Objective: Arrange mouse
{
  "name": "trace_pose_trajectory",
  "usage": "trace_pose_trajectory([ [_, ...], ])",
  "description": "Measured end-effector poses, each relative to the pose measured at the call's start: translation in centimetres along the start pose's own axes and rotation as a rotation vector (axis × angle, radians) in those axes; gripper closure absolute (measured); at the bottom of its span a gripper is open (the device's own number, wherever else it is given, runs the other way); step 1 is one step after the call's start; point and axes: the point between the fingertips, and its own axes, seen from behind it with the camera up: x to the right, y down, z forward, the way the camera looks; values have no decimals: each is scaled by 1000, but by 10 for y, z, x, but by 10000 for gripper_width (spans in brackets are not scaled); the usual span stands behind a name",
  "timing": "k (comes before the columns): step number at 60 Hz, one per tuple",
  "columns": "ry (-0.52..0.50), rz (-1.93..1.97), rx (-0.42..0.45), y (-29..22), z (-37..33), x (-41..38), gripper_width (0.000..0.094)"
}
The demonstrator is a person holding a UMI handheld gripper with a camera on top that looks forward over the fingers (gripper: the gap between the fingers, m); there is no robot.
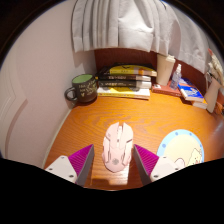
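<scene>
A pale pink computer mouse [118, 146] lies on the wooden desk [100, 120], between my two fingers and reaching a little ahead of them. My gripper [113, 163] is open; the magenta pads [82, 160] stand on either side of the mouse with a gap at each side. The mouse rests on the desk on its own.
A round mouse pad with a cartoon print [181, 150] lies just right of the right finger. At the back of the desk are a dark mug [83, 89], a stack of books [127, 80], a small bottle [177, 76] and a blue booklet [192, 94]. A white curtain [120, 25] hangs behind.
</scene>
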Motion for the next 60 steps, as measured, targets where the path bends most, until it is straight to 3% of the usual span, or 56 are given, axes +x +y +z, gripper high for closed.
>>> trace_pose_trajectory([
  [9, 16, 16, -4, -15, 24, 5, 179],
  [14, 59, -4, -11, -19, 32, 16, 371],
  [30, 47, -1, -55, -22, 36, 18, 550],
  [37, 2, -4, -87, -30, 31, 11, 549],
  [52, 25, -54, 139, -138, -82, 60, 547],
  [60, 69, -57, 233, -160, -144, 115, 548],
])
